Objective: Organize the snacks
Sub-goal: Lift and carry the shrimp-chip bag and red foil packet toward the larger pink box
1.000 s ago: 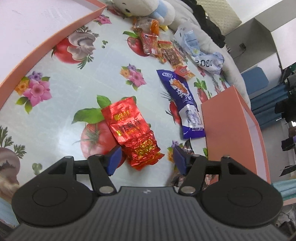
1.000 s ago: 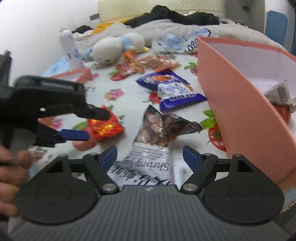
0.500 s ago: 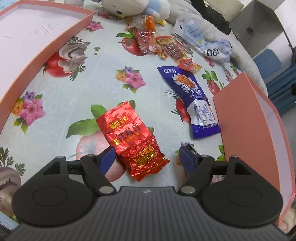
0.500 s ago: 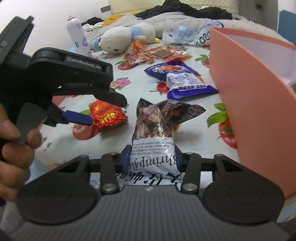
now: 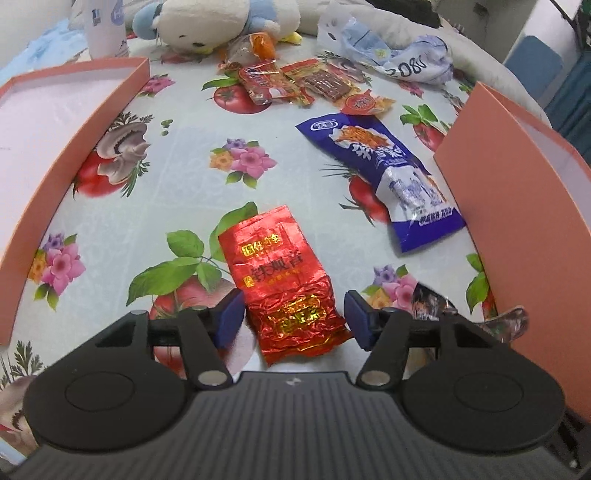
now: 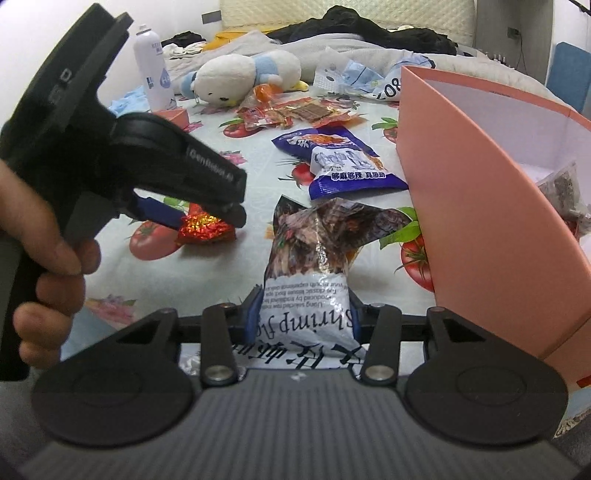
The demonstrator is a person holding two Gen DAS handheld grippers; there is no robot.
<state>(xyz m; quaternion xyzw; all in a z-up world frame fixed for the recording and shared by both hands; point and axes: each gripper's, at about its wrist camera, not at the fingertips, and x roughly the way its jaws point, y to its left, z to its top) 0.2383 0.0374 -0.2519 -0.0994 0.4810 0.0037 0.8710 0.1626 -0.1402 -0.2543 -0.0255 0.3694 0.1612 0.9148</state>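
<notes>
My left gripper is open, its jaws on either side of the near end of a red foil packet that lies flat on the flowered tablecloth. The packet also shows in the right wrist view, under the left gripper. My right gripper is shut on a shrimp snack bag, white at the near end and dark and crumpled at the far end. A corner of that bag shows in the left wrist view. A blue snack bag lies further back, also in the right wrist view.
A salmon box stands on the right, holding a packet in the right wrist view. A second salmon tray is at the left. Several small snack packets, a plush toy, a spray can and a plastic bag lie at the back.
My right gripper closed on the shrimp snack bag and holds it. My left gripper lowered and tilted over the red foil packet, staying open.
</notes>
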